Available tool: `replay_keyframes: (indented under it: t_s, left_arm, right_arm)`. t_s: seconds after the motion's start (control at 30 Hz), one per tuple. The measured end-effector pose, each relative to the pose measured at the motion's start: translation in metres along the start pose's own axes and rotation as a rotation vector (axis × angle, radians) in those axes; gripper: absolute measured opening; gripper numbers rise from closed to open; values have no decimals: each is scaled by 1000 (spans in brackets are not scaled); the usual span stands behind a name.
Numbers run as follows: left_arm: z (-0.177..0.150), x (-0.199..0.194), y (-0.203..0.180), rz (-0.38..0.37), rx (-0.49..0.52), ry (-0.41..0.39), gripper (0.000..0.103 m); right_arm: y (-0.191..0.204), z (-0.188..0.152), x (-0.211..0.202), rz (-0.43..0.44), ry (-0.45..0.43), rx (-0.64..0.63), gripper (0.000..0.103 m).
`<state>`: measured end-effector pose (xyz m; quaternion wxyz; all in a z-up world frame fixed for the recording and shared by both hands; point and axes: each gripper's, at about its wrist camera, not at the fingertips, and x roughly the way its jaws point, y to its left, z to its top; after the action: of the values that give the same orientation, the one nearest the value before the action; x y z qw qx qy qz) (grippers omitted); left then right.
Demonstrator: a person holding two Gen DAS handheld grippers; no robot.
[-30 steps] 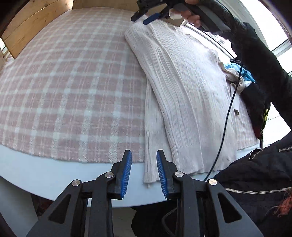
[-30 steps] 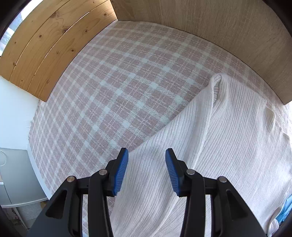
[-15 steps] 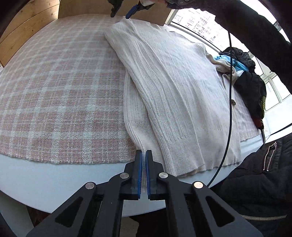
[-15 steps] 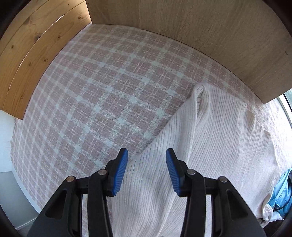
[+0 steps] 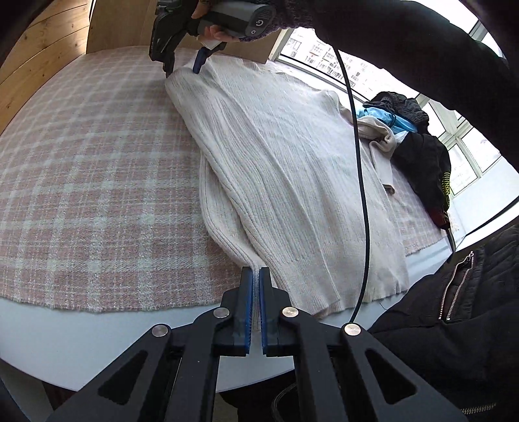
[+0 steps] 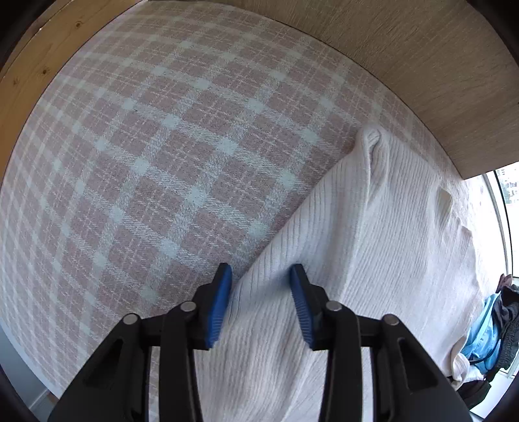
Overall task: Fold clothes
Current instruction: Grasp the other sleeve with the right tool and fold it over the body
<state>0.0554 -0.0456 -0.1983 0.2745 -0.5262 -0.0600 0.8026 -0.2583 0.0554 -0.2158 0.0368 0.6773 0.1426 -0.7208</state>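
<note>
- The left gripper point(image 5: 256, 293) is clamped on the near hem edge of a cream ribbed sweater point(image 5: 285, 168), a sliver of knit showing between its blue pads point(image 5: 248, 302); a second ago those jaws stood open just short of that hem, and half a second ago they had already pinched shut.
- The right gripper point(image 6: 261, 297), pointing straight down at the sweater's far end, has just been narrowing its jaws: the blue fingertips point(image 6: 222, 292) now straddle the folded left edge of the knit, with a bunched ridge of fabric between them, pressing into it but, by the look of the gap, not yet fully pinched.
- From the left wrist view, the same right gripper point(image 5: 181, 66) is seen at the top corner of the garment, held in a person's hand point(image 5: 214, 29) below a dark sleeve.
- The sweater lies lengthwise on a pink-and-white plaid cloth point(image 5: 81, 162) covering a table, its left side already doubled over itself.
- A heap of other clothes point(image 5: 408, 142), blue and black, waits at the window side.
- With one end secured and the other nearly so, the likely next step is lifting the left edge across for another lengthwise fold.
</note>
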Motion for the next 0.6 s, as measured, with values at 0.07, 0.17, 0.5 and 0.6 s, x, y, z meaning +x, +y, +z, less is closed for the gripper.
replay_keyframes:
  t_s: [0.07, 0.17, 0.5, 0.6]
  left_arm:
    - [0, -5, 2, -2, -3, -5, 3]
    - [0, -8, -1, -6, 2, -13, 3]
    - [11, -10, -51, 12, 114, 11, 3]
    - [15, 0, -69, -11, 162, 38, 3]
  right_arm:
    - [-11, -2, -3, 45, -7, 22, 9]
    - [-35, -6, -8, 152, -7, 86, 8]
    - [-140, -57, -26, 356, -85, 257, 8]
    - [-169, -76, -16, 381, -94, 304, 8]
